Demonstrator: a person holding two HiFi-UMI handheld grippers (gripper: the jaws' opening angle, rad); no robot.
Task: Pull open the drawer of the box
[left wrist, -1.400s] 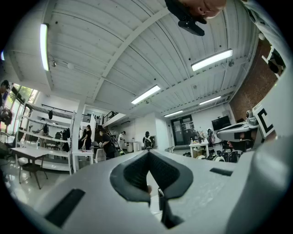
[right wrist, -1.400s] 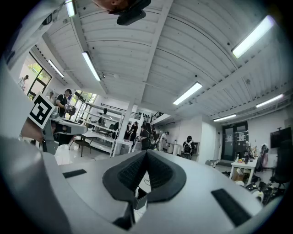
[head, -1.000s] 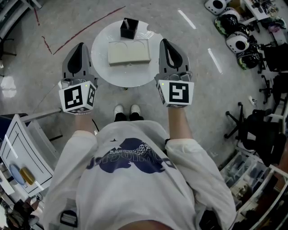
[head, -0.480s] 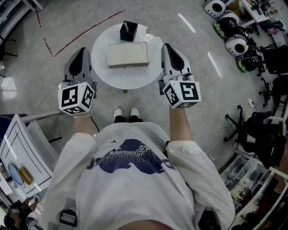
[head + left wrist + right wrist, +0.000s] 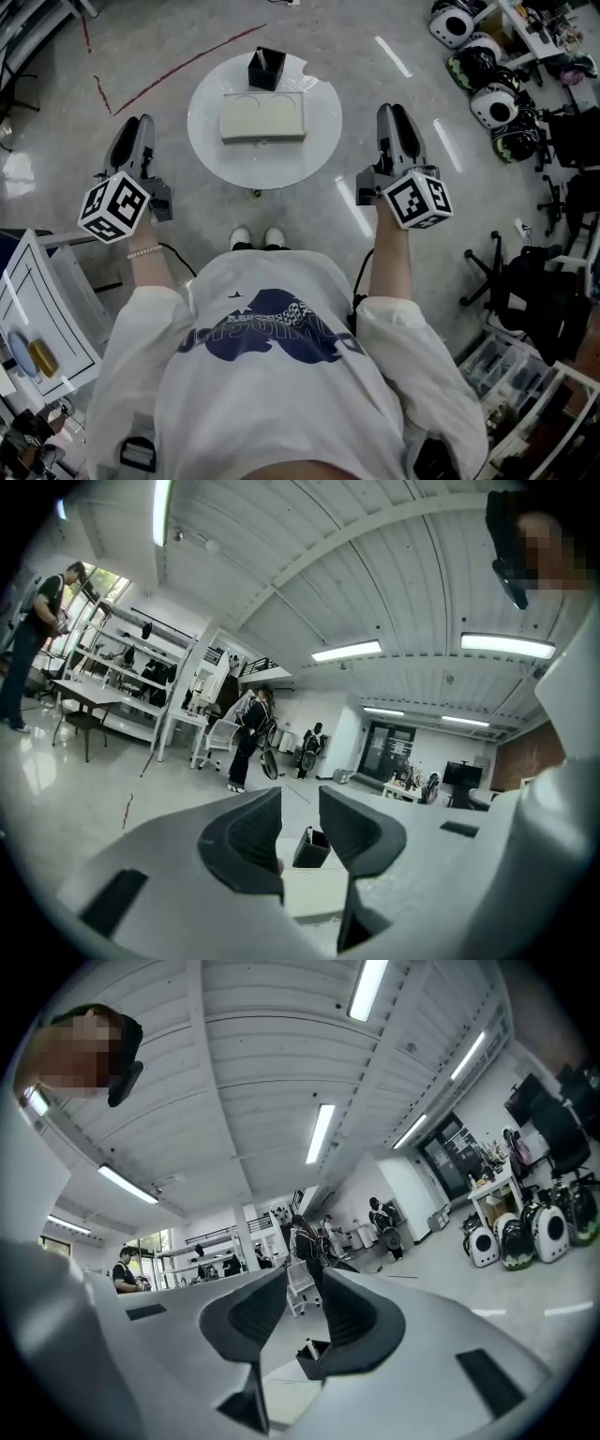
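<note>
Now | table (image 5: 281,165): 1 | box (image 5: 263,118): 1 | black holder (image 5: 267,67): 1 | shoes (image 5: 246,238): 2

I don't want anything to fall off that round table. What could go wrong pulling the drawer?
The box lies loose on the round table; nothing holds it, so pulling its drawer might drag the box toward the edge.
The black container stands right behind the box; a bump could tip it.
The left hand-held gripper and the right hand-held gripper hang beside the table, jaws just opened, nothing between them; the drawer's front is hidden from above, so a grab may miss.
</note>
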